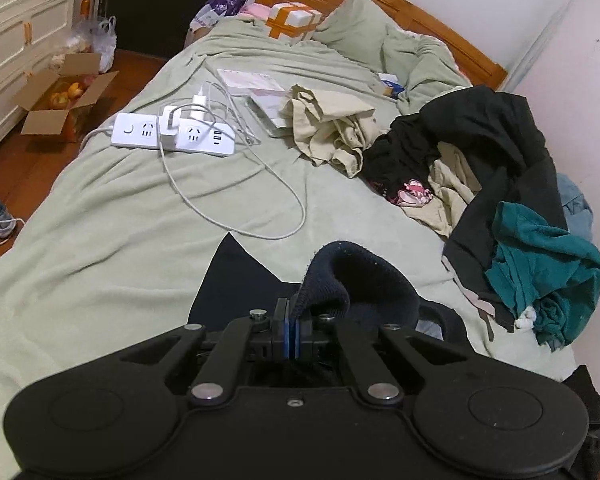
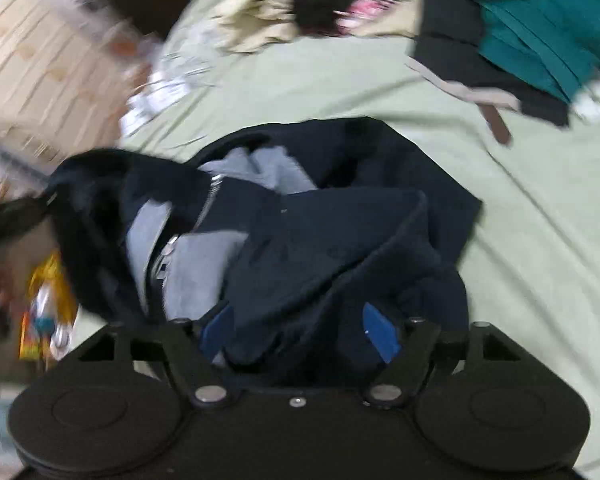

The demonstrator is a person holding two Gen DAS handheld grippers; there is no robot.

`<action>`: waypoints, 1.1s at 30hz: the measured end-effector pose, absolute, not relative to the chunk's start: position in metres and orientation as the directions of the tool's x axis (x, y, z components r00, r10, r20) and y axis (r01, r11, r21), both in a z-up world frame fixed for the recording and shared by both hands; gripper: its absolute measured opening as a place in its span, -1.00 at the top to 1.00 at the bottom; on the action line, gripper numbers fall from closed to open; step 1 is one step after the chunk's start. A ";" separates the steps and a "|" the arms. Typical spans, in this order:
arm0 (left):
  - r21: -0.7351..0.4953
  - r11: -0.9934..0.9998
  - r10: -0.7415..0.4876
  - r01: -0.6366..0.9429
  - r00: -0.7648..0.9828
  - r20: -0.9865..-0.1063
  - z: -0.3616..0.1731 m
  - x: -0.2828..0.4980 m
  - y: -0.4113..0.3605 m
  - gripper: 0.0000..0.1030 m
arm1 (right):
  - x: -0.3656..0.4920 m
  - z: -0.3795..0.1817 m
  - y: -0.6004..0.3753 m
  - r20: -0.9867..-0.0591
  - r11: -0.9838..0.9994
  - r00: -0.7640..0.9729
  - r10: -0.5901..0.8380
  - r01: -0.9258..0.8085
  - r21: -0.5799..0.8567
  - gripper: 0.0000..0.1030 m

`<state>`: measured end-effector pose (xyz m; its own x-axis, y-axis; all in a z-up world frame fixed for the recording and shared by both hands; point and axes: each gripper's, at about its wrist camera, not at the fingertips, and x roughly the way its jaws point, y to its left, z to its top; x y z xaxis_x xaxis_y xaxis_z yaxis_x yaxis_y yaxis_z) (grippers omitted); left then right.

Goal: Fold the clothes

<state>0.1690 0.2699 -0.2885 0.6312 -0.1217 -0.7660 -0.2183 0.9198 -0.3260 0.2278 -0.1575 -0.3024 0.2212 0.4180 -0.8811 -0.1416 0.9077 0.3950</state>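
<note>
1. A pale green fleece bedspread (image 1: 120,240) is covering the whole bed; a dark navy zip-up jacket with grey lining (image 2: 300,232) is lying bunched on its near part, just ahead of both tools.
2. An unsorted heap of clothes — black, beige and a teal garment (image 1: 540,256) — is sitting near the wall, apart from the jacket.
3. A white power strip with looping cables (image 1: 172,134) is resting mid-bed, beyond the jacket.
4. The right gripper (image 2: 300,332) is standing with its jaws spread; jacket fabric is lying between the blue pads (image 2: 380,332), but they are not pressing on it.
5. The left gripper (image 1: 291,316) is pinching the jacket's navy ribbed hem, jaws pressed together on it.
6. Risk, judged: with only one side gripped, any pull is likely dragging the jacket into a twist rather than a flat fold; a wide sweep could snag the cable loop.
7. Hard to read: the right wrist view is motion-blurred; the jacket's sleeves and full outline are not distinguishable, and its near edge is hidden behind the tool bodies.
</note>
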 end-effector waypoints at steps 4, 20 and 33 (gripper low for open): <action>-0.309 0.932 -0.119 -0.191 0.643 -0.757 -0.300 0.162 0.267 0.98 | 0.227 -0.335 -0.151 -0.937 0.960 0.216 0.273 0.007 0.281 -0.77; -0.453 0.882 -0.257 -0.130 0.673 -0.694 -0.283 0.195 0.311 0.99 | 0.237 -0.303 -0.168 -0.827 0.844 0.386 0.409 0.185 0.504 0.76; -0.340 0.889 -0.116 -0.308 0.566 -0.816 -0.357 0.299 0.324 0.95 | 0.347 -0.363 -0.185 -0.802 0.780 0.479 0.357 0.319 0.538 0.79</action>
